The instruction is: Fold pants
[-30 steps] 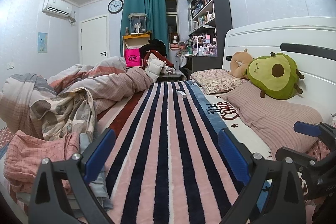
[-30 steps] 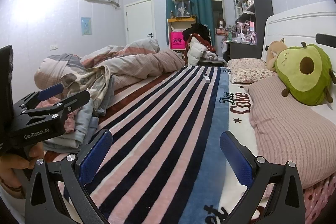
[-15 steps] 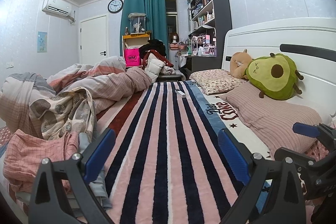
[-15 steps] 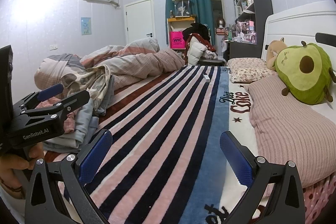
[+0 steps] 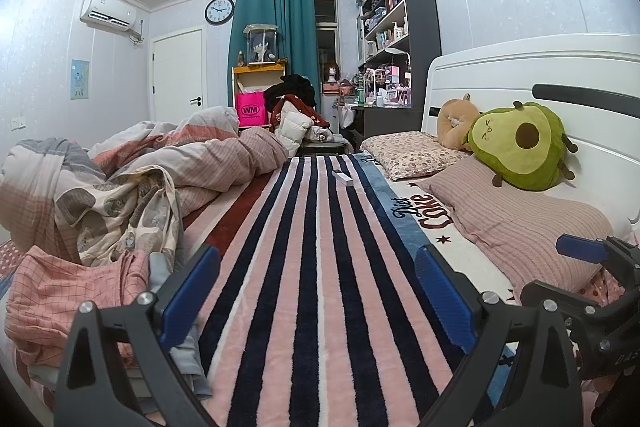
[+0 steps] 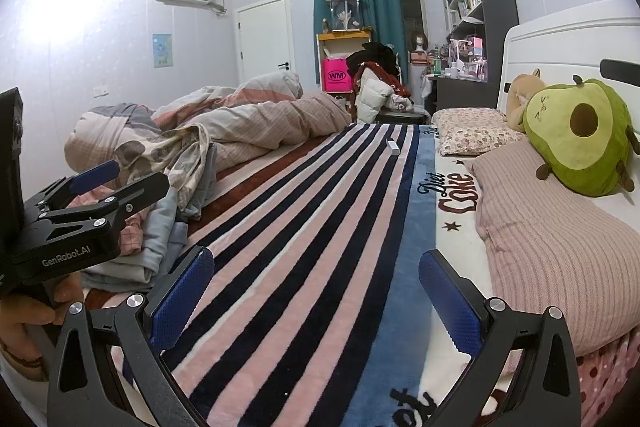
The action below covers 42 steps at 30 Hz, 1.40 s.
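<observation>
two grippers over the striped blanket (image 5: 320, 267)
left gripper (image 5: 318, 301) and right gripper (image 6: 316, 301) are both spread wide, holding nothing; clothes pile (image 5: 72, 291) at the bed's left edge.

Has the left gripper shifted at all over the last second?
No. The left gripper frames the striped blanket and the avocado plush at the same spots in the left wrist view as before.

Your pale blue-grey cloth pants (image 5: 182, 339) lie crumpled, not yet folded, at the 8 o'clock edge of the striped blanket, partly tucked under a pink checked garment. From the right wrist camera you see the pants (image 6: 160, 239) at 9 o'clock as a loose, layered heap, with one fold trailing up toward the rumpled duvet.
</observation>
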Each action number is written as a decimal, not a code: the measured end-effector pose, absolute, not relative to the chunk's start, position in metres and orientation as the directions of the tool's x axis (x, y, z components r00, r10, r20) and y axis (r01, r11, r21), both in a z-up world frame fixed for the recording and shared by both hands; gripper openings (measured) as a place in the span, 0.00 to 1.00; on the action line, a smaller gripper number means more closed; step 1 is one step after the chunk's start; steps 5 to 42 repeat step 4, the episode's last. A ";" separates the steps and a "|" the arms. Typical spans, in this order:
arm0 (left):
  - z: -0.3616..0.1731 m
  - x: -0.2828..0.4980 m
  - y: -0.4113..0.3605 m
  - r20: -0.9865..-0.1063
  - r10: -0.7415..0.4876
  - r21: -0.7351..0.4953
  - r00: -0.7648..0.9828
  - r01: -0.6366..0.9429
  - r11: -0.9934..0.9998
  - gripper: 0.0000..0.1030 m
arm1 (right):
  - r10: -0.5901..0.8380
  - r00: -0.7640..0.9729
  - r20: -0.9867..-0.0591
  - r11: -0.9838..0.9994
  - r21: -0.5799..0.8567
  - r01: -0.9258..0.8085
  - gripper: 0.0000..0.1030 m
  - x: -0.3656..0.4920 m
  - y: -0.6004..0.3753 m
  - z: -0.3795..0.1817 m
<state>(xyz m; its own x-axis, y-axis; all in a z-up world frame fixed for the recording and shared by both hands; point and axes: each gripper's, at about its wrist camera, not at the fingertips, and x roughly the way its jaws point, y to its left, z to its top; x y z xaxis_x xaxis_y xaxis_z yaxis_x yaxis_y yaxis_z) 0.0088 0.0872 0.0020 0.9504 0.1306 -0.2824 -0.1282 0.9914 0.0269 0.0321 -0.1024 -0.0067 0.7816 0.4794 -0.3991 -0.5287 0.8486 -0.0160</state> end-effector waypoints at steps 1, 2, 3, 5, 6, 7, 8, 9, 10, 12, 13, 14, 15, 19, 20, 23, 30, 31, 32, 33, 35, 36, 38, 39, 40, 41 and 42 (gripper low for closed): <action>0.002 0.009 0.087 -0.283 0.131 0.028 0.950 -0.128 0.991 0.94 | 0.479 0.781 -0.400 0.849 -0.015 -0.528 0.99 0.032 -0.103 -0.007; 0.002 0.009 0.087 -0.284 0.132 0.026 0.950 -0.130 0.991 0.94 | 0.479 0.781 -0.401 0.849 -0.014 -0.528 0.99 0.032 -0.103 -0.006; 0.002 0.009 0.087 -0.285 0.130 0.024 0.950 -0.128 0.991 0.94 | 0.479 0.781 -0.401 0.849 -0.014 -0.528 0.99 0.032 -0.103 -0.007; 0.002 0.009 0.086 -0.286 0.128 0.024 0.950 -0.127 0.992 0.94 | 0.479 0.781 -0.400 0.849 -0.014 -0.528 0.99 0.032 -0.103 -0.007; 0.002 0.009 0.086 -0.286 0.128 0.024 0.950 -0.127 0.992 0.94 | 0.479 0.781 -0.400 0.849 -0.014 -0.528 0.99 0.032 -0.103 -0.007; 0.002 0.009 0.086 -0.286 0.128 0.024 0.950 -0.127 0.992 0.94 | 0.479 0.781 -0.400 0.849 -0.014 -0.528 0.99 0.032 -0.103 -0.007; 0.002 0.009 0.086 -0.286 0.128 0.024 0.950 -0.127 0.992 0.94 | 0.479 0.781 -0.400 0.849 -0.014 -0.528 0.99 0.032 -0.103 -0.007; 0.002 0.009 0.086 -0.286 0.128 0.024 0.950 -0.127 0.992 0.94 | 0.479 0.781 -0.400 0.849 -0.014 -0.528 0.99 0.032 -0.103 -0.007; 0.002 0.009 0.086 -0.286 0.128 0.024 0.950 -0.127 0.992 0.94 | 0.479 0.781 -0.400 0.849 -0.014 -0.528 0.99 0.032 -0.103 -0.007; 0.002 0.009 0.086 -0.286 0.128 0.024 0.950 -0.127 0.992 0.94 | 0.479 0.781 -0.400 0.849 -0.014 -0.528 0.99 0.032 -0.103 -0.007; 0.002 0.009 0.086 -0.286 0.128 0.024 0.950 -0.127 0.992 0.94 | 0.479 0.781 -0.400 0.849 -0.014 -0.528 0.99 0.032 -0.103 -0.007; 0.002 0.009 0.086 -0.286 0.128 0.024 0.950 -0.127 0.992 0.94 | 0.479 0.781 -0.400 0.849 -0.014 -0.528 0.99 0.032 -0.103 -0.007; 0.002 0.009 0.086 -0.286 0.128 0.024 0.950 -0.127 0.992 0.94 | 0.479 0.781 -0.400 0.849 -0.014 -0.528 0.99 0.032 -0.103 -0.007; 0.002 0.009 0.086 -0.286 0.128 0.024 0.950 -0.127 0.992 0.94 | 0.479 0.781 -0.400 0.849 -0.014 -0.528 0.99 0.032 -0.103 -0.007; 0.002 0.009 0.086 -0.286 0.128 0.024 0.950 -0.127 0.992 0.94 | 0.479 0.781 -0.400 0.849 -0.014 -0.528 0.99 0.032 -0.103 -0.007; 0.002 0.009 0.086 -0.286 0.128 0.024 0.950 -0.127 0.992 0.94 | 0.479 0.781 -0.400 0.849 -0.014 -0.528 0.99 0.032 -0.103 -0.007; 0.002 0.009 0.086 -0.286 0.128 0.024 0.950 -0.127 0.992 0.94 | 0.479 0.781 -0.400 0.849 -0.014 -0.528 0.99 0.032 -0.103 -0.007; 0.002 0.009 0.086 -0.286 0.128 0.024 0.950 -0.127 0.992 0.94 | 0.479 0.781 -0.400 0.849 -0.014 -0.528 0.99 0.032 -0.103 -0.007; 0.002 0.009 0.086 -0.286 0.128 0.024 0.950 -0.127 0.992 0.94 | 0.479 0.781 -0.400 0.849 -0.014 -0.528 0.99 0.032 -0.103 -0.007; 0.002 0.009 0.086 -0.286 0.128 0.024 0.950 -0.127 0.992 0.94 | 0.479 0.781 -0.400 0.849 -0.014 -0.528 0.99 0.032 -0.103 -0.007; 0.002 0.009 0.086 -0.286 0.128 0.024 0.950 -0.127 0.992 0.94 | 0.479 0.781 -0.400 0.849 -0.014 -0.528 0.99 0.032 -0.103 -0.007; 0.002 0.009 0.086 -0.286 0.128 0.024 0.950 -0.127 0.992 0.94 | 0.479 0.781 -0.400 0.849 -0.014 -0.528 0.99 0.032 -0.103 -0.007; 0.002 0.009 0.086 -0.286 0.128 0.024 0.950 -0.127 0.992 0.94 | 0.479 0.781 -0.400 0.849 -0.014 -0.528 0.99 0.032 -0.103 -0.007; 0.002 0.009 0.086 -0.286 0.128 0.024 0.950 -0.127 0.992 0.94 | 0.479 0.781 -0.400 0.849 -0.014 -0.528 0.99 0.032 -0.103 -0.007; 0.002 0.009 0.086 -0.286 0.128 0.024 0.950 -0.127 0.992 0.94 | 0.479 0.781 -0.400 0.849 -0.014 -0.528 0.99 0.032 -0.103 -0.007; 0.002 0.009 0.086 -0.286 0.128 0.024 0.950 -0.127 0.992 0.94 | 0.479 0.781 -0.400 0.849 -0.014 -0.528 0.99 0.032 -0.103 -0.007; 0.002 0.009 0.086 -0.286 0.128 0.024 0.950 -0.127 0.992 0.94 | 0.479 0.781 -0.400 0.849 -0.014 -0.528 0.99 0.032 -0.103 -0.007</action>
